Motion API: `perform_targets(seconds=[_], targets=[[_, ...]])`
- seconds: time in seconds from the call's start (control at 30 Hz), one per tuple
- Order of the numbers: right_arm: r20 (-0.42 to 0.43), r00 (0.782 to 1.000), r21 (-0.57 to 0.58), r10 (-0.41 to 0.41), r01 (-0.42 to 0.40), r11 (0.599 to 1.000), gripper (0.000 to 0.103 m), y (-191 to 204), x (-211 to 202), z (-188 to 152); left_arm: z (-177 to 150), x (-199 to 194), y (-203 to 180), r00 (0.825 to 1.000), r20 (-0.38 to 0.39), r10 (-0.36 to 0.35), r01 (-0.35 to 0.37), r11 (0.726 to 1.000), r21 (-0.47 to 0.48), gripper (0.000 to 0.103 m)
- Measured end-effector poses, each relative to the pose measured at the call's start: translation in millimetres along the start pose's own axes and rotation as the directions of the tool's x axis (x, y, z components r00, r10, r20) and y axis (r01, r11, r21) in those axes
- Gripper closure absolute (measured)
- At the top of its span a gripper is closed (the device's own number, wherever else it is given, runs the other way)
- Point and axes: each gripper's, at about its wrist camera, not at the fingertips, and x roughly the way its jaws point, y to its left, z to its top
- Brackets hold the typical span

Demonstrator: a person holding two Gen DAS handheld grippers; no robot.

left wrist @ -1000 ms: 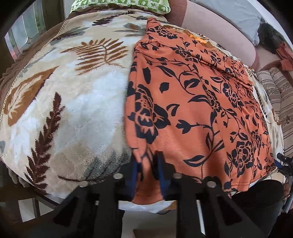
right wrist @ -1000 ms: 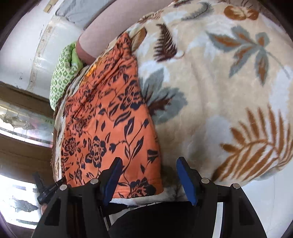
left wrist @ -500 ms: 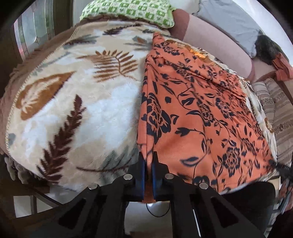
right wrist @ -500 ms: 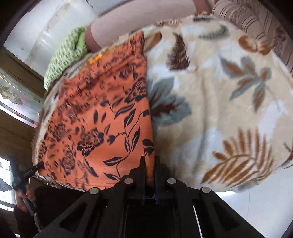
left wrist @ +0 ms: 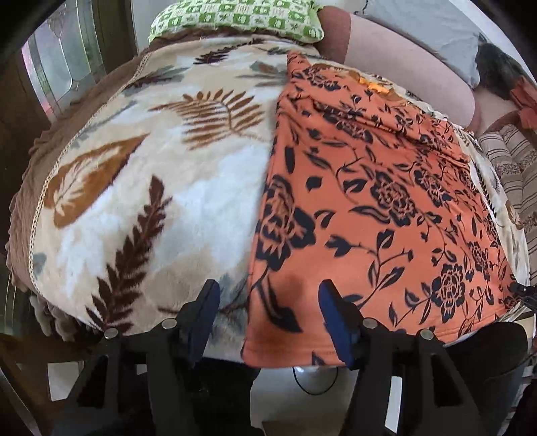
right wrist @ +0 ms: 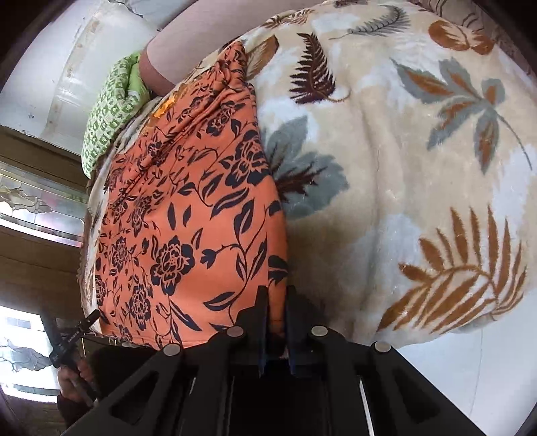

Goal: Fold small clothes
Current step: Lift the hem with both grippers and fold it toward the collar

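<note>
An orange garment with a dark floral print (left wrist: 376,201) lies spread flat on a leaf-patterned blanket (left wrist: 141,187). My left gripper (left wrist: 268,312) is open, its blue pads on either side of the garment's near left corner, which hangs over the blanket edge. In the right wrist view the garment (right wrist: 188,214) runs up the left side. My right gripper (right wrist: 277,302) is shut on the garment's near right corner at the blanket edge (right wrist: 419,187).
A green checked pillow (left wrist: 235,16) and a pink bolster (left wrist: 402,57) lie at the far end of the blanket. A striped cushion (left wrist: 513,174) sits to the right. A window with patterned glass (right wrist: 30,214) is at the left.
My left gripper was shut on the garment's near left corner half a second ago and has now opened. My right gripper closed on the near right corner and stays shut.
</note>
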Motion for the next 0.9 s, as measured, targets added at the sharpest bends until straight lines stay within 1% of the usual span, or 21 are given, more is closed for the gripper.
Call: perform_targets(seconds=[0.07, 0.1, 0.13, 0.17, 0.2, 0.23, 0.27, 0.3, 0.33, 0.4, 0.47, 0.5, 0.53, 0.63, 0.67, 0.7, 0.77, 0.8, 0.83, 0.9], targets=[[0.001, 1.000, -0.006, 0.004, -0.004, 1.000, 0.091, 1, 0, 1, 0, 3, 1, 1.000, -0.012, -0.005, 0.005, 1.000, -0.003, 0.041], [-0.001, 1.000, -0.009, 0.009, -0.009, 1.000, 0.091, 1, 1, 1, 1, 9, 0, 1.000, -0.027, -0.003, 0.003, 1.000, 0.001, 0.041], [-0.010, 1.000, -0.011, 0.013, -0.013, 1.000, 0.091, 1, 4, 1, 1, 17, 0, 0.998, -0.058, -0.010, 0.011, 1.000, 0.008, 0.041], [-0.023, 1.000, -0.011, 0.013, -0.013, 1.000, 0.091, 0, 7, 2, 2, 25, -2, 0.997, -0.075, -0.020, 0.020, 1.000, 0.005, 0.052], [-0.043, 0.999, -0.008, 0.010, -0.011, 1.000, 0.090, -1, 13, 2, 0, 30, -1, 0.994, -0.096, -0.044, 0.043, 0.999, -0.006, 0.071], [-0.056, 0.998, -0.003, 0.011, -0.011, 1.000, 0.090, -3, 17, 2, -1, 34, 0, 0.993, -0.101, -0.054, 0.053, 0.999, -0.011, 0.072], [-0.072, 0.997, 0.003, 0.015, -0.015, 1.000, 0.090, -4, 22, 2, -1, 33, -1, 0.994, -0.092, -0.053, 0.053, 0.999, -0.004, 0.076], [-0.089, 0.996, 0.008, 0.021, -0.020, 1.000, 0.090, -5, 28, 1, -1, 31, -2, 0.994, -0.088, -0.058, 0.059, 0.998, 0.009, 0.090], [-0.099, 0.995, 0.008, 0.030, -0.029, 1.000, 0.090, -5, 33, 0, 0, 30, -3, 0.993, -0.086, -0.076, 0.078, 0.997, 0.020, 0.094], [-0.081, 0.996, -0.013, 0.041, -0.042, 0.999, 0.090, -3, 32, -2, 2, 28, -1, 0.992, -0.087, -0.088, 0.091, 0.996, 0.022, 0.096], [-0.065, 0.994, -0.038, 0.082, -0.085, 0.996, 0.091, 2, 26, -2, 5, 25, 2, 0.987, -0.084, -0.137, 0.138, 0.990, 0.010, 0.097], [-0.058, 0.993, -0.049, 0.101, -0.104, 0.993, 0.093, 5, 21, -2, 7, 22, 3, 0.981, -0.082, -0.177, 0.177, 0.984, -0.005, 0.097], [-0.052, 0.991, -0.054, 0.120, -0.123, 0.991, 0.094, 8, 16, -2, 11, 18, 5, 0.971, -0.076, -0.228, 0.227, 0.974, -0.021, 0.097], [-0.022, 0.980, -0.068, 0.196, -0.197, 0.978, 0.094, 17, -2, 5, 24, 2, 7, 0.943, -0.039, -0.330, 0.329, 0.944, -0.032, 0.097], [-0.009, 0.973, -0.064, 0.229, -0.229, 0.971, 0.094, 19, -9, 9, 30, -3, 7, 0.934, -0.028, -0.357, 0.356, 0.934, -0.033, 0.097], [0.005, 0.965, -0.059, 0.260, -0.260, 0.964, 0.094, 20, -16, 15, 39, -11, 7, 0.921, -0.008, -0.390, 0.390, 0.920, -0.034, 0.097], [0.047, 0.946, -0.054, 0.320, -0.318, 0.947, 0.094, 24, -30, 27, 60, -23, 2, 0.902, 0.028, -0.431, 0.431, 0.902, -0.032, 0.097], [0.067, 0.936, -0.052, 0.345, -0.342, 0.938, 0.094, 26, -35, 34, 68, -26, 3, 0.895, 0.037, -0.444, 0.446, 0.895, -0.033, 0.097], [0.089, 0.924, -0.048, 0.371, -0.368, 0.929, 0.094, 28, -41, 43, 80, -30, 3, 0.884, 0.052, -0.466, 0.467, 0.883, -0.035, 0.097], [0.137, 0.903, -0.038, 0.408, -0.407, 0.913, 0.094, 32, -48, 66, 107, -33, 3, 0.870, 0.070, -0.487, 0.490, 0.871, -0.032, 0.097]])
